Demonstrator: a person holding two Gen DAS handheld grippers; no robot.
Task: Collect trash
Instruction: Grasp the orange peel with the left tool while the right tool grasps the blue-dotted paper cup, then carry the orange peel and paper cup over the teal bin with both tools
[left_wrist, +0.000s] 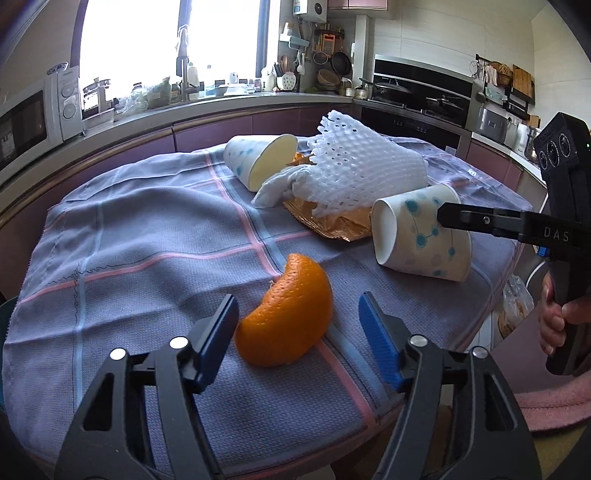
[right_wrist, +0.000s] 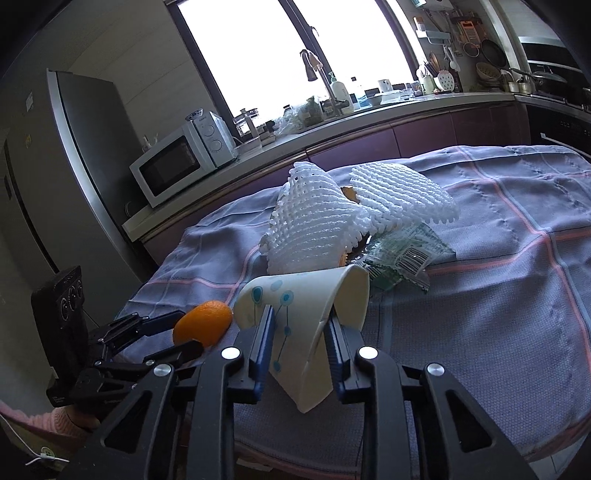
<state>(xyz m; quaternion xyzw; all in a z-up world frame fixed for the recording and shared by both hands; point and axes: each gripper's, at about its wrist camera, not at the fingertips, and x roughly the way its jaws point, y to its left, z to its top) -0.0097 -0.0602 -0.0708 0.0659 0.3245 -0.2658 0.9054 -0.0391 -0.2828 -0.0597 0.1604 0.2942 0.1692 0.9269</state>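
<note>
An orange peel (left_wrist: 286, 312) lies on the checked cloth (left_wrist: 129, 229), between the fingers of my open left gripper (left_wrist: 297, 310); it does not look squeezed. It also shows in the right wrist view (right_wrist: 203, 323). My right gripper (right_wrist: 297, 328) is shut on a squashed paper cup with blue dots (right_wrist: 306, 314), also seen in the left wrist view (left_wrist: 421, 236), held just above the cloth. Behind lie white foam fruit netting (left_wrist: 354, 162), a crumpled tissue (left_wrist: 275, 186), a gold wrapper (left_wrist: 332, 223) and a second paper cup (left_wrist: 258, 158) on its side.
A green printed wrapper (right_wrist: 404, 254) lies by the netting. The table sits in a kitchen with a counter (left_wrist: 221, 101), microwave (right_wrist: 173, 166) and fridge (right_wrist: 62, 166) behind. The cloth (right_wrist: 498, 295) is bare to the right.
</note>
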